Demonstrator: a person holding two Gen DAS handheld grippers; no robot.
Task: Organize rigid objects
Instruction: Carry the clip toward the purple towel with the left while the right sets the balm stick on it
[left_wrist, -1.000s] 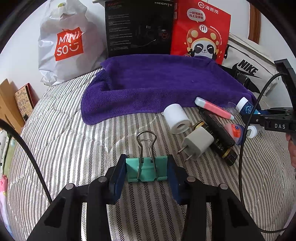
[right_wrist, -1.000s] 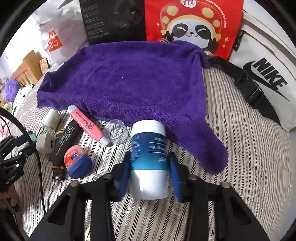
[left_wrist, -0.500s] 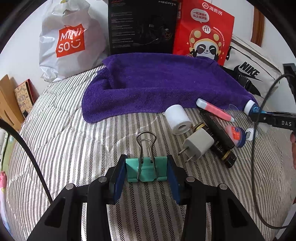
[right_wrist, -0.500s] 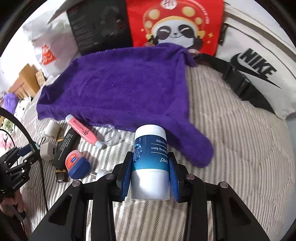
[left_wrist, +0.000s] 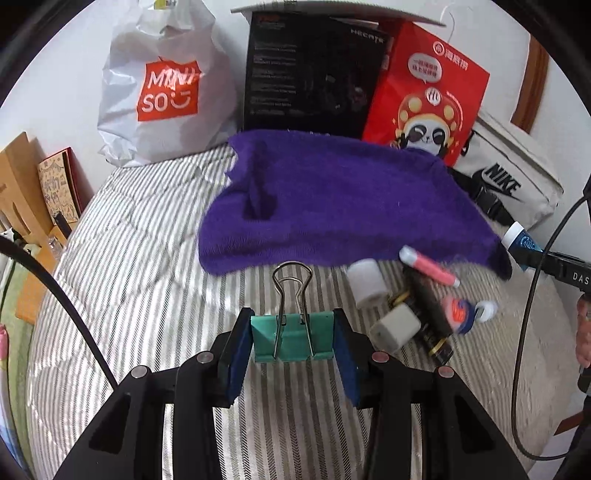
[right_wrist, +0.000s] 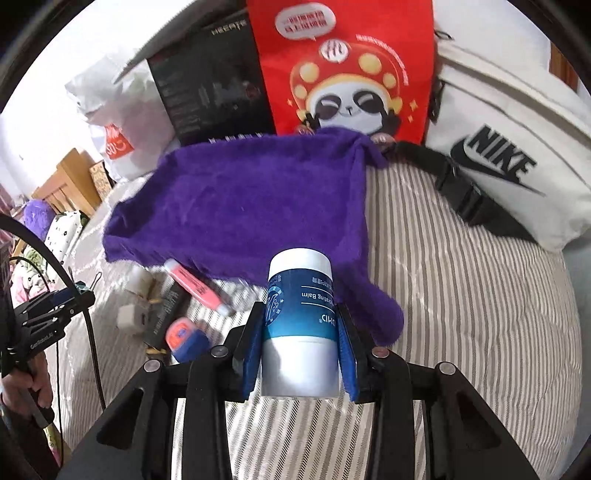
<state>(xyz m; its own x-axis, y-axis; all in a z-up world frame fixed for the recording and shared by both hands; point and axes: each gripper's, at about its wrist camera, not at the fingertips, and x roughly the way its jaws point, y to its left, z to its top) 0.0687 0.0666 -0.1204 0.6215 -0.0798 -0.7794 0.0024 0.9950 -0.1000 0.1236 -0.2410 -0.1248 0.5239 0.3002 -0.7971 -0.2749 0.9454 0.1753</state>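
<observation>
My left gripper (left_wrist: 292, 341) is shut on a teal binder clip (left_wrist: 293, 338) and holds it above the striped bed. My right gripper (right_wrist: 301, 332) is shut on a blue and white balm stick (right_wrist: 300, 317), lifted near the corner of the purple towel (right_wrist: 251, 206). The balm also shows at the right edge of the left wrist view (left_wrist: 521, 242). On the bed by the towel's near edge lie a pink tube (left_wrist: 430, 266), a white roll (left_wrist: 365, 282), a white plug (left_wrist: 396, 326), a black tube (left_wrist: 428, 306) and a small blue jar (left_wrist: 458, 314).
Behind the towel stand a white Miniso bag (left_wrist: 166, 88), a black box (left_wrist: 310, 77) and a red panda bag (left_wrist: 428, 96). A white Nike bag (left_wrist: 509, 177) lies at the right. Books and wooden boards (left_wrist: 33, 192) stand left of the bed.
Both grippers rose and tilted while keeping their objects. The right gripper carried the balm up and to the right of the towel corner. The items on the bed stayed put.
</observation>
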